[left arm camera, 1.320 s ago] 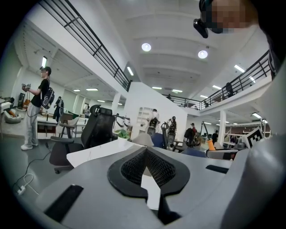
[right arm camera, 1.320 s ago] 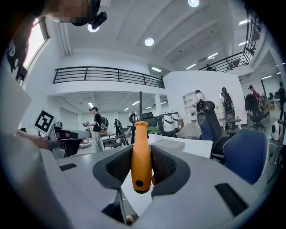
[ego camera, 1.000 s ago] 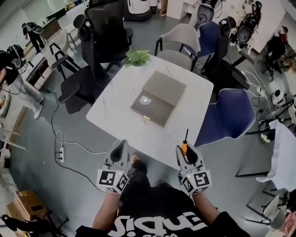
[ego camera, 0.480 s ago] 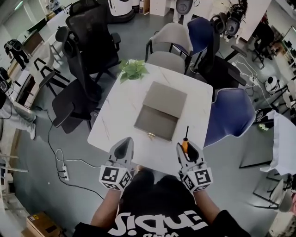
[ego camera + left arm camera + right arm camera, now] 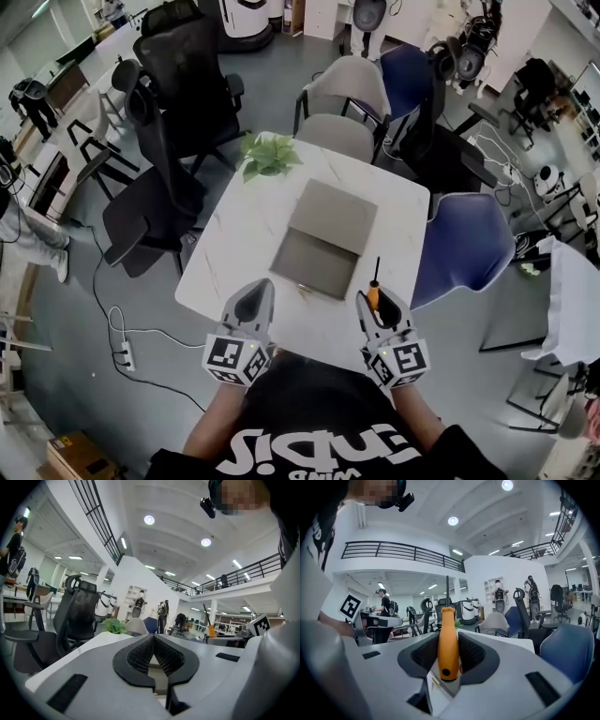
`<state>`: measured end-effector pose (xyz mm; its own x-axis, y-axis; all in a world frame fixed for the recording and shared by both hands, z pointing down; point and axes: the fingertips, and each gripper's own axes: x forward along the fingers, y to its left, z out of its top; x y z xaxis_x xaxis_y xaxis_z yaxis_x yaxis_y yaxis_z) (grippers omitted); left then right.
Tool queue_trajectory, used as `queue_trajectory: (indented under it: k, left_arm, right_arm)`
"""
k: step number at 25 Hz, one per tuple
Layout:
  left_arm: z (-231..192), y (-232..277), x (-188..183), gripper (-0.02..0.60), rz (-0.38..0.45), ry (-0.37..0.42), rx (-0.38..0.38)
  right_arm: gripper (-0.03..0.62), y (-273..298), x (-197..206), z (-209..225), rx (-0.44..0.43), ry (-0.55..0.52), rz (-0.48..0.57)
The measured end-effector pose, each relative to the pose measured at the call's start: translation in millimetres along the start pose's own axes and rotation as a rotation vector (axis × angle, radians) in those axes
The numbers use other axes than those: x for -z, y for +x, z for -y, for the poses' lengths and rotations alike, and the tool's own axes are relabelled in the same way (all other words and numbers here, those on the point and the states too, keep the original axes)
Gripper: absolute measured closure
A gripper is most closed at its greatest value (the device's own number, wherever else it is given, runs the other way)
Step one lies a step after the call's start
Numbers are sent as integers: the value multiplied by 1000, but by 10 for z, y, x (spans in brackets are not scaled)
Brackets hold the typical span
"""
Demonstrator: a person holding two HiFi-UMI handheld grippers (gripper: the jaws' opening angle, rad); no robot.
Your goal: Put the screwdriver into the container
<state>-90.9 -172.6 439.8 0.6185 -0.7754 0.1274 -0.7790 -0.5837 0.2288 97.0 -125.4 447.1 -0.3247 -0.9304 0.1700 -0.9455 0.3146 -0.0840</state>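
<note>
The left gripper (image 5: 255, 294) hangs at the near edge of the bench (image 5: 234, 225), jaws together on nothing. Mid-bench lies the open grey container (image 5: 309, 263). On the right, the right gripper (image 5: 377, 302) clamps the screwdriver (image 5: 373, 296) by its orange handle, shaft pointing away. I'd worry the smooth handle swivels between the pads when tilted, or the long shaft snags the container's rim.

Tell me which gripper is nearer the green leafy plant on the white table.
Left. The left gripper is at the near edge, in line with the green leafy plant; the right gripper stands farther sideways.
</note>
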Motion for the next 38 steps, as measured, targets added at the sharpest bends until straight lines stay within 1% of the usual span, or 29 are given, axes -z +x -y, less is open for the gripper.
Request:
queue_trajectory:
  k: [3, 6, 12, 20, 28, 38]
  left_arm:
    - [6, 59, 11, 569, 5, -3, 3]
    - [30, 102, 11, 569, 5, -1, 15]
    - [-2, 162, 17, 569, 1, -4, 20]
    - [-22, 232, 99, 569, -25, -19, 25]
    - [-86, 256, 176, 569, -52, -22, 13]
    - [-245, 214, 305, 569, -85, -37, -28]
  right_arm:
    - [480, 108, -9, -5, -50, -38, -18]
    - [480, 221, 39, -47, -110, -81, -61]
    - [480, 531, 269, -104, -191, -175, -157]
    - [480, 973, 780, -140, -278, -313, -320]
    - [480, 1313, 1350, -169, -356, -412, -496]
    - [480, 1632, 1885, -143, -407, -461, -668]
